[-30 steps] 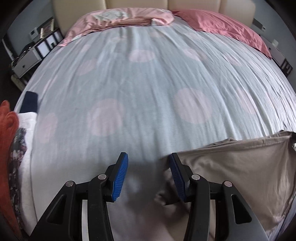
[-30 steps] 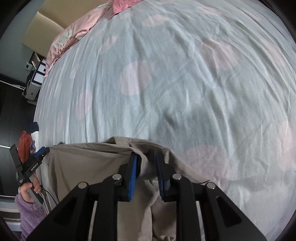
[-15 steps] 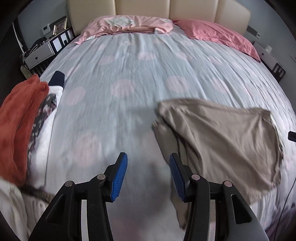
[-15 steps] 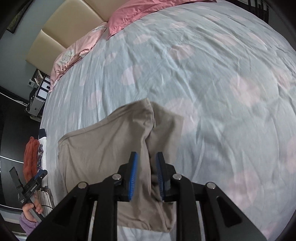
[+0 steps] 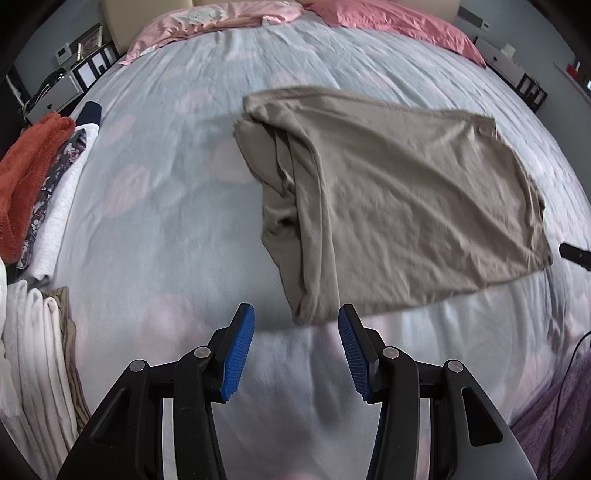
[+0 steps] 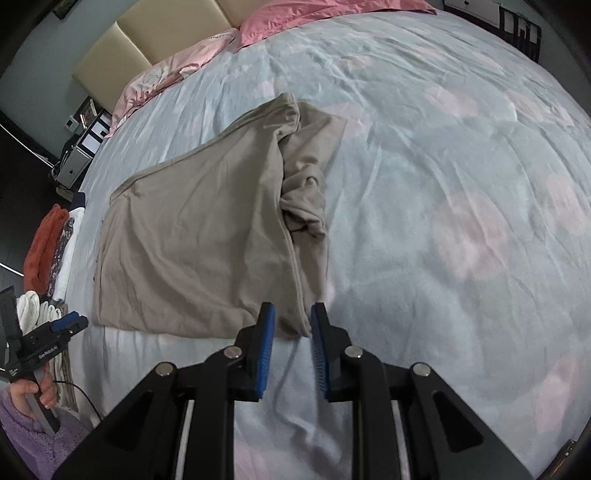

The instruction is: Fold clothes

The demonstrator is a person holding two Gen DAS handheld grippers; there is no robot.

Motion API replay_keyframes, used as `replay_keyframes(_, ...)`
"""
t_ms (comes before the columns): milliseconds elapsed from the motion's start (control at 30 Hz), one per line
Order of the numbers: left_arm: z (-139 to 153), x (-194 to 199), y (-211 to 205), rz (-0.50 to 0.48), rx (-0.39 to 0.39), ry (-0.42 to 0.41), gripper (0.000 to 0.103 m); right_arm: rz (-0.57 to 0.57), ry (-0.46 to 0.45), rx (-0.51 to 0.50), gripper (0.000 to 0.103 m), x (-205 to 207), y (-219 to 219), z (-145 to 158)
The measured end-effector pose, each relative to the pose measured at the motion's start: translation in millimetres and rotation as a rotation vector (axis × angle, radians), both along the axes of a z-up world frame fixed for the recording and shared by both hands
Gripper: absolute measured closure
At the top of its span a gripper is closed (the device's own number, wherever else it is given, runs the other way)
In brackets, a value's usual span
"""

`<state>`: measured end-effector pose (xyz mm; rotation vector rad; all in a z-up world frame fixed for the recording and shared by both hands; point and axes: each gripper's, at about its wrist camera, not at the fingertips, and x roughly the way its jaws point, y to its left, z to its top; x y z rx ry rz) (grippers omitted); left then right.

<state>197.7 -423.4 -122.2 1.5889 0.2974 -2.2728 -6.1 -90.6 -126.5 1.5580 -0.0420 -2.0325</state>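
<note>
A beige garment (image 5: 399, 192) lies spread on the pale blue bedspread with pink dots (image 5: 155, 206). One side is bunched in folds. It also shows in the right wrist view (image 6: 199, 236). My left gripper (image 5: 295, 347) is open and empty, held just short of the garment's near corner. My right gripper (image 6: 291, 343) is open a little and empty, with the garment's near corner just beyond its fingertips. The left gripper also shows at the lower left of the right wrist view (image 6: 55, 332), held in a hand.
A stack of folded clothes, orange (image 5: 26, 177), patterned and white, lies at the bed's left edge, with white folded pieces (image 5: 29, 354) nearer. Pink pillows (image 5: 391, 18) lie at the headboard. A nightstand (image 5: 55, 92) stands at the left.
Both grippers have pulled back from the garment toward the bed's near edge. The right gripper, shut on the cloth a second ago, has let go and opened slightly. The garment now lies flat.
</note>
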Motion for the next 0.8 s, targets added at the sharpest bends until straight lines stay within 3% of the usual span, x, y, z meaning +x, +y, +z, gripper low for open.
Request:
replay_keyframes(167, -0.4, 2.1, 6.4, -0.017, -0.025, 0.011, 0.054, -0.003, -0.042, 0.025, 0.083, -4.9, -1.0, -17.0)
replay_keyframes(200, -1.2, 2.3, 5.6, -0.013, -0.029, 0.008, 0.055, -0.005, -0.041, 0.042, 0.086, -4.7, -1.2, -19.4)
replay_keyframes(233, -2.4, 2.7, 4.2, -0.006, -0.03, 0.003, 0.059, -0.015, -0.037, 0.047, 0.097, -4.4, 0.3, -19.3)
replay_keyframes(267, -3.5, 3.0, 2.5, 0.001, -0.028, -0.001, 0.067, -0.029, -0.028, 0.047, 0.1, -4.1, 3.3, -17.3)
replay_keyframes(500, -2.1, 7.1, -5.0, 0.031, 0.003, 0.017, 0.068, -0.116, -0.046, 0.038, 0.101, -7.9, 23.8, -19.1)
replay_keyframes(633, -4.2, 5.7, 2.4, -0.012, 0.022, 0.019, 0.068, -0.112, -0.048, 0.037, 0.1, -7.1, 23.3, -18.7)
replay_keyframes(800, -12.3, -4.1, 16.5, -0.081, -0.024, -0.008, 0.068, -0.114, -0.06, 0.046, 0.1, -6.6, 23.0, -20.7)
